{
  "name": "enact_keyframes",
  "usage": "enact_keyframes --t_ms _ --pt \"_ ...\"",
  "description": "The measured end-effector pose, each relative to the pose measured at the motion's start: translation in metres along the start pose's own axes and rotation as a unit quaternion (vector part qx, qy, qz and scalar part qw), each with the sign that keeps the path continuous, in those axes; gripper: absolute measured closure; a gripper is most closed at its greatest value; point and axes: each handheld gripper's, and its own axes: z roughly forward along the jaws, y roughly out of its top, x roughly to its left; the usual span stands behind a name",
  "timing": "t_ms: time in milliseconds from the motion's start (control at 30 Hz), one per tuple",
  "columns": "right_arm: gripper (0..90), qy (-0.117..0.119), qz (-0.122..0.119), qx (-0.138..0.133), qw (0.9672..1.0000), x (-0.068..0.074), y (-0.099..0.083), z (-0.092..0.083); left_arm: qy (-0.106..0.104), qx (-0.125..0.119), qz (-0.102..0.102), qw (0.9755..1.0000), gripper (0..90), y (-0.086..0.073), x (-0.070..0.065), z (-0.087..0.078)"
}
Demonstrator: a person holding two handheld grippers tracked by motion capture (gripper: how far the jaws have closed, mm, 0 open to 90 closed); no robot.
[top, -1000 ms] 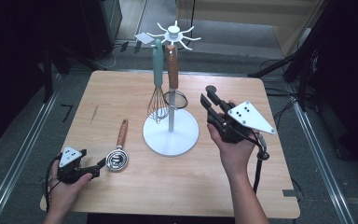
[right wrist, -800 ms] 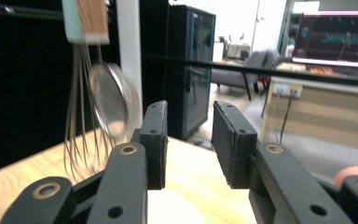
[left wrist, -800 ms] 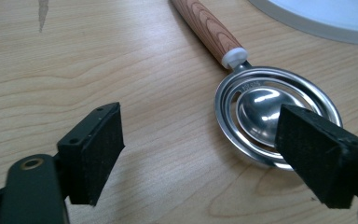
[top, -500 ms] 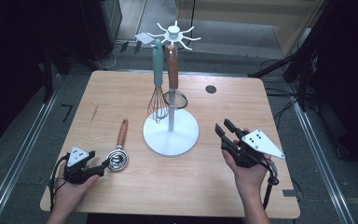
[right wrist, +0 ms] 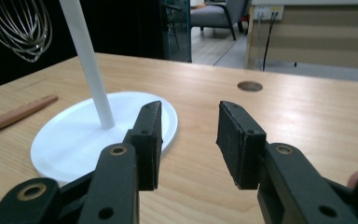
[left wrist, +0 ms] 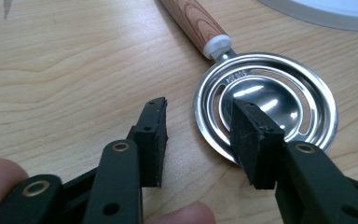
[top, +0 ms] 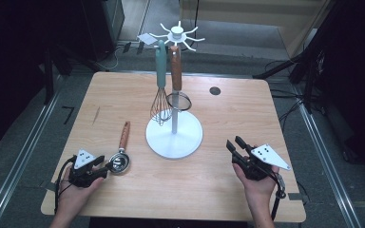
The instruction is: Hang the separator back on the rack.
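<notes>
The left gripper [left wrist: 198, 135] sits low on the bench [top: 218, 190], fingers released astride the strainer [left wrist: 265, 112] rim, likely lined up to grasp it. The right gripper [right wrist: 186, 140], released and empty, waits near the rack [top: 174, 137].

Even overhead light brightens the bench [top: 228, 123], while the surrounding room falls into darkness. Glare streaks the bench [right wrist: 303, 107] in the right gripper view. The high view is soft; shadows are faint.
</notes>
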Motion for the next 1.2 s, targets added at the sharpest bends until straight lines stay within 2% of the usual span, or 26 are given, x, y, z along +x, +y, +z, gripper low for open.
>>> enact_keyframes --t_ms 133,267,367,567,667,767,833,1000,1067,1200 --pt "61.5 -0.003 0.004 0.018 0.9998 0.000 -0.011 0.003 -0.015 0.000 -0.003 0.9999 62.5 -0.001 -0.001 -0.001" --pt "60.8 -0.002 0.006 0.016 0.9999 0.000 -0.015 0.003 -0.025 0.007 -0.003 0.9997 66.3 -0.001 -0.004 -0.001" --pt "60.7 0.001 0.020 0.021 0.9996 0.000 -0.020 0.003 -0.033 0.009 -0.002 0.9994 69.2 0.000 -0.005 0.000" --pt "60.4 0.004 0.021 0.027 0.9994 0.001 -0.025 0.006 -0.034 0.012 -0.012 0.9993 73.0 0.001 -0.006 0.001" --pt "60.2 0.011 0.033 0.025 0.9991 0.001 -0.027 0.006 -0.033 0.016 -0.016 0.9992 73.9 0.003 -0.007 0.001" --pt "59.6 0.016 0.028 0.033 0.9989 0.003 -0.031 0.009 -0.029 0.018 -0.018 0.9992 74.7 0.003 -0.010 0.002" --pt "59.4 0.021 0.026 0.041 0.9986 0.005 -0.034 0.012 -0.024 0.021 -0.014 0.9994 75.5 0.004 -0.012 0.001" --pt "59.4 0.032 0.018 0.047 0.9982 0.015 -0.037 0.014 -0.035 0.027 -0.039 0.9983 76.6 0.004 -0.014 0.000" --pt "59.4 0.036 0.016 0.047 0.9981 0.020 -0.037 0.013 -0.034 0.029 -0.041 0.9982 76.6 0.004 -0.018 -0.001" --pt "59.5 0.051 0.009 0.048 0.9975 0.033 -0.035 0.014 -0.040 0.034 -0.032 0.9981 75.4 0.001 -0.030 -0.004"
